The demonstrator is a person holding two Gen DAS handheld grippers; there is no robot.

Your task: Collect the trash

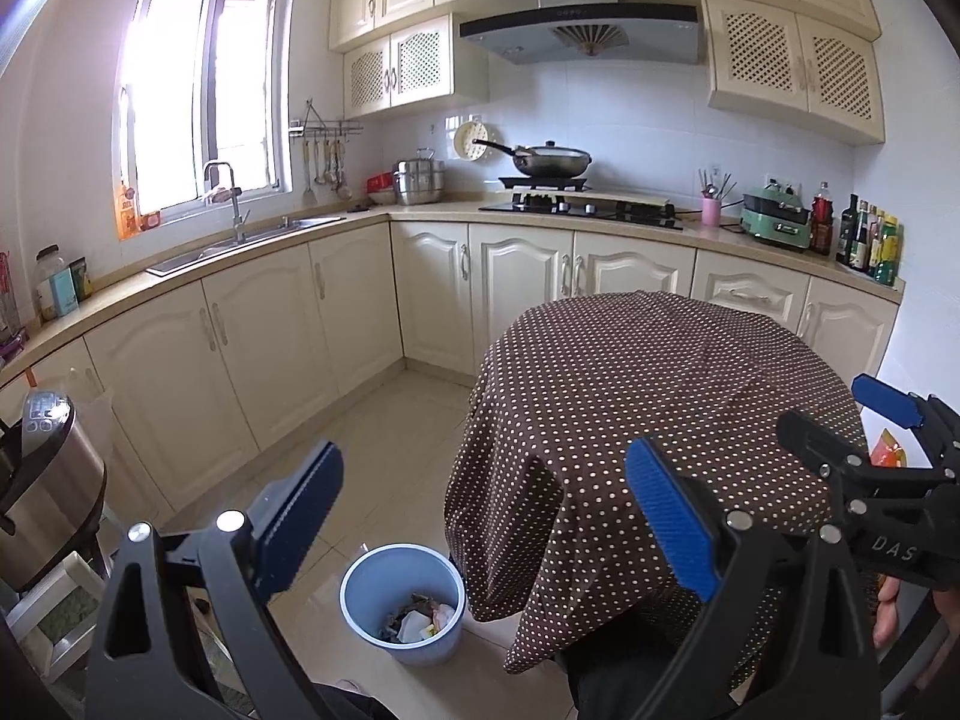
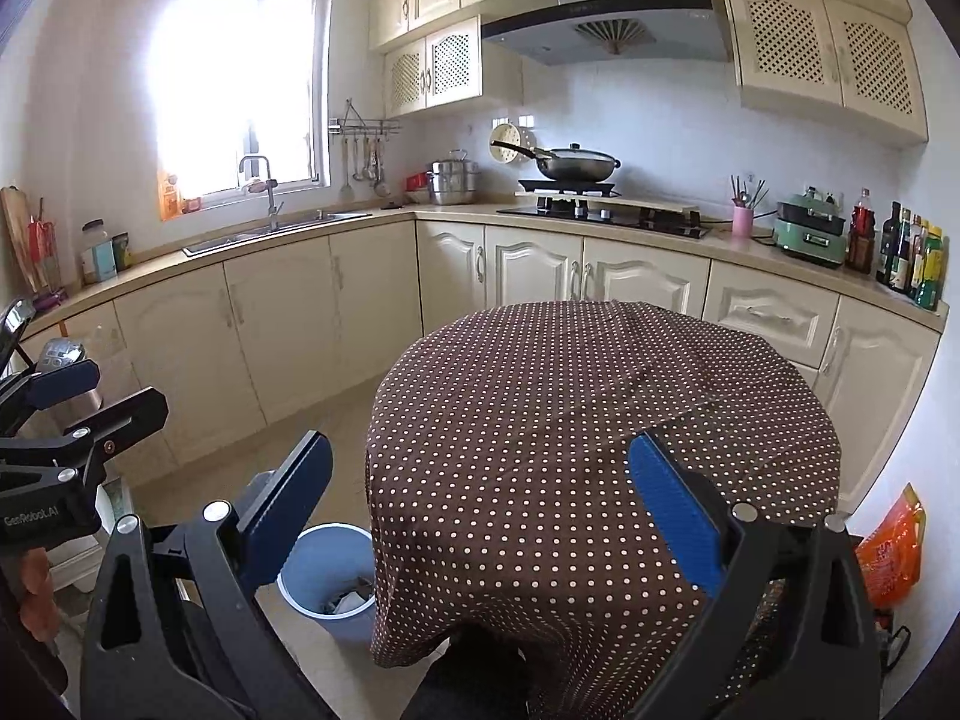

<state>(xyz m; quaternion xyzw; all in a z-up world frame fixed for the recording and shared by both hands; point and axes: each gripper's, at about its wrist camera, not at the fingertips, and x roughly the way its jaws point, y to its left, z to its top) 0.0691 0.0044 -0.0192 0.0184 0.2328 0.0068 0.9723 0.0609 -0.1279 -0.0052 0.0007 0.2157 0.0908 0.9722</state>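
Note:
A light blue bin (image 1: 403, 600) stands on the floor at the left foot of the table, with crumpled trash (image 1: 420, 621) inside. The bin (image 2: 327, 582) is half hidden behind the cloth in the right wrist view. A round table carries a brown polka-dot cloth (image 1: 660, 396) (image 2: 600, 408) with nothing on top. My left gripper (image 1: 486, 516) is open and empty, held above the bin and the table's near edge. Over the table's near side, my right gripper (image 2: 480, 516) is also open and empty. Each gripper shows at the side of the other's view.
Cream cabinets and a countertop (image 1: 420, 213) wrap the room, with a sink (image 1: 240, 243), a stove with a wok (image 1: 552, 162) and bottles (image 1: 870, 240). A steel rice cooker (image 1: 48, 480) stands at the left. An orange bag (image 2: 891, 546) lies right of the table.

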